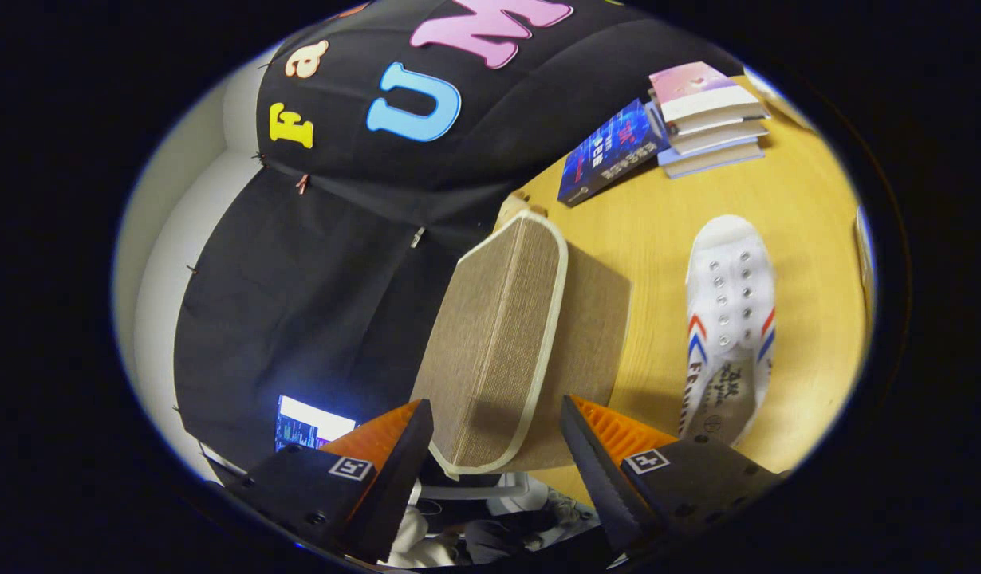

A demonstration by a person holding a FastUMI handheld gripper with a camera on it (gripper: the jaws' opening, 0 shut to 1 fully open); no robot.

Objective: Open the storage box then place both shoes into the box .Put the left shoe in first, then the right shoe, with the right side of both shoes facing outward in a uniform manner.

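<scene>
Your gripper (497,426) sits at 6 o'clock with its fingers (395,446) spread apart, jaws wide, nothing pressed between the pads. The near end of the storage box (498,343) lies in the gap between them: a beige woven fabric box with cream piping along its edges. Neither finger clearly touches it; the left tip is just beside the box's lower corner, the right tip stands near its darker side face. The whole view is rolled, so the box runs from the fingers up toward 12 o'clock, tilted. Whether the lid is open or closed, you cannot tell from here.

The white shoe (728,319) lies on the wooden table (658,215) at about 3 o'clock from the box, apart from it, beyond and to the right of the right finger. It shows laces-side up, metal eyelets, red and blue chevron stripes on both sides, printed insole at the heel end nearest your fingers. Left or right shoe: cannot tell.

A stack of books (710,119) sits at 1 o'clock at the table's far end, with a blue book (610,151) leaning just beside it. A lit screen (311,422) glows at 8 o'clock, just above the left finger. Below the fingers, a person's clothing shows, blurred.
</scene>
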